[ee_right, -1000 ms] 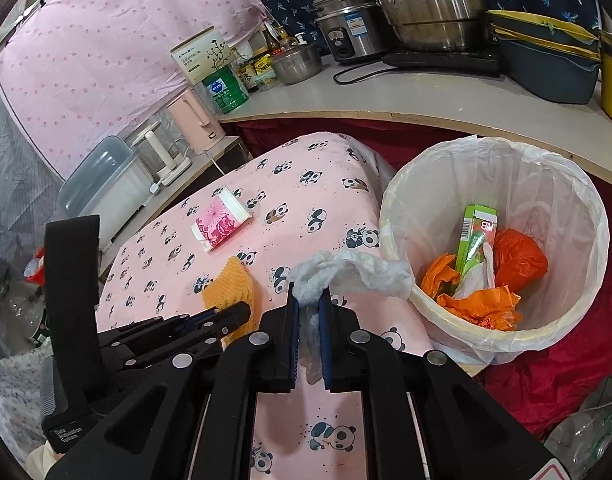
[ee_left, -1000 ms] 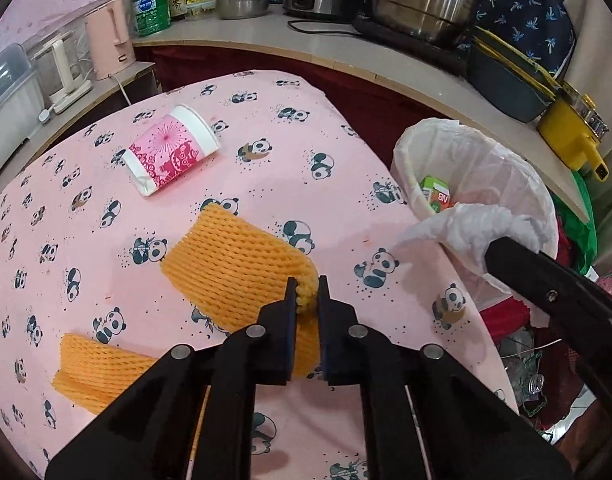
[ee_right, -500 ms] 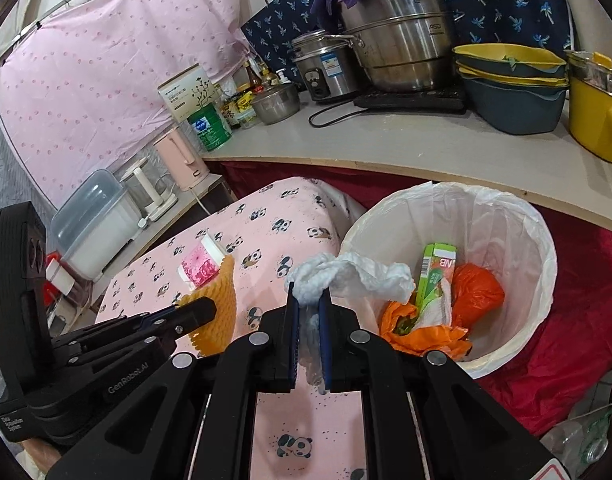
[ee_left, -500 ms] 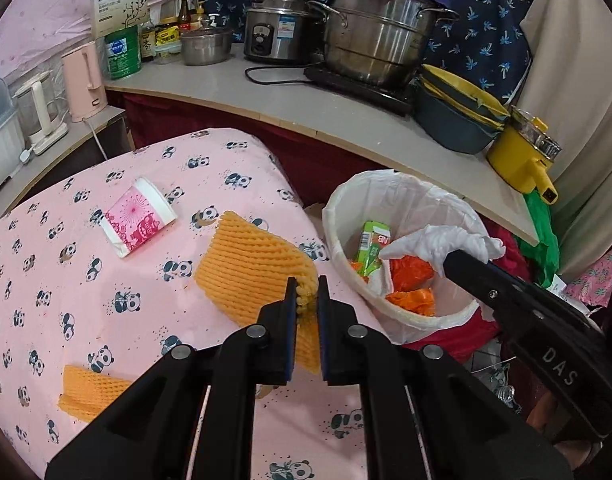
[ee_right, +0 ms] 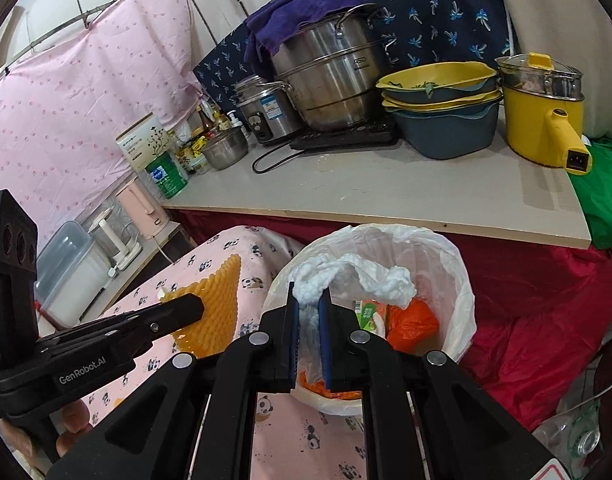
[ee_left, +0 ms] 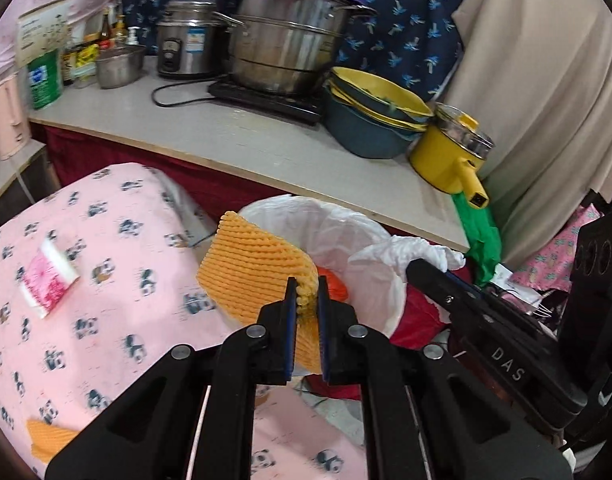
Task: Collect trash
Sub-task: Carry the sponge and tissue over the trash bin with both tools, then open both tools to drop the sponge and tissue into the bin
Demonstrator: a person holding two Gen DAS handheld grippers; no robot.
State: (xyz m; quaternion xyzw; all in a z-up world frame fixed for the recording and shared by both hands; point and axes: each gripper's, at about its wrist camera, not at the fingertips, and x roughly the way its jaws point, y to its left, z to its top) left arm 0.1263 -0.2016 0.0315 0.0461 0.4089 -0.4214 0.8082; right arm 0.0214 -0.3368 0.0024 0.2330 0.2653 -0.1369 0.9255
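My left gripper (ee_left: 306, 294) is shut on an orange foam net (ee_left: 254, 272) and holds it in the air at the near left rim of the white-lined trash bin (ee_left: 346, 232). My right gripper (ee_right: 309, 300) is shut on a crumpled white tissue (ee_right: 358, 276) and holds it above the bin (ee_right: 450, 276), which holds orange bags and a green carton (ee_right: 368, 314). The left gripper and its net (ee_right: 214, 312) show at the left of the right wrist view. A pink paper cup (ee_left: 48, 284) and a second orange net (ee_left: 46, 438) lie on the panda tablecloth.
The pink panda-print table (ee_left: 106, 352) is to the left of the bin. Behind the bin runs a counter (ee_right: 386, 192) with steel pots, stacked basins and a yellow pot (ee_right: 546, 112). Red cloth (ee_right: 546, 312) lies right of the bin.
Both grippers rose and moved toward the bin with their loads. The orange net left the tablecloth and now hangs at the bin's rim; the tissue is now over the bin's opening.
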